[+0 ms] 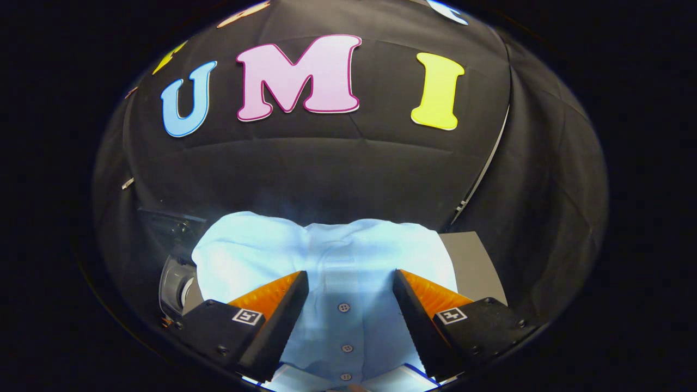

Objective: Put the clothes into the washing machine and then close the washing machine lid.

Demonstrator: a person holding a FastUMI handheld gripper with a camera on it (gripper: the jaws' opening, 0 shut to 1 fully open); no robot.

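Black cloth walls close the booth behind everything, and low in front of them a grey desk (pixel 474 261) shows as a bare strip at its right edge. On it lies a pale blue shirt (pixel 326 250), bunched into a soft mound that spreads across most of the desk; its button placket (pixel 344 326) runs straight toward the camera, so the garment's long axis lines up with the gripper's (pixel 348 283) reach. The gripper is released, its fingers (pixel 272 296) spread wide to either side of the placket, with the cloth lying between and just ahead of them; whether the tips already touch the fabric cannot be told. Neither finger presses on the shirt, so nothing is grasped yet. At the desk's left edge, beside the shirt, sits a rounded grey and clear-plastic shape (pixel 174 283), probably part of the washing machine with its lid raised, though too little shows to say what is inside. Judging by this, the coming move is to close on the cloth in the middle, then carry it leftward to that opening.
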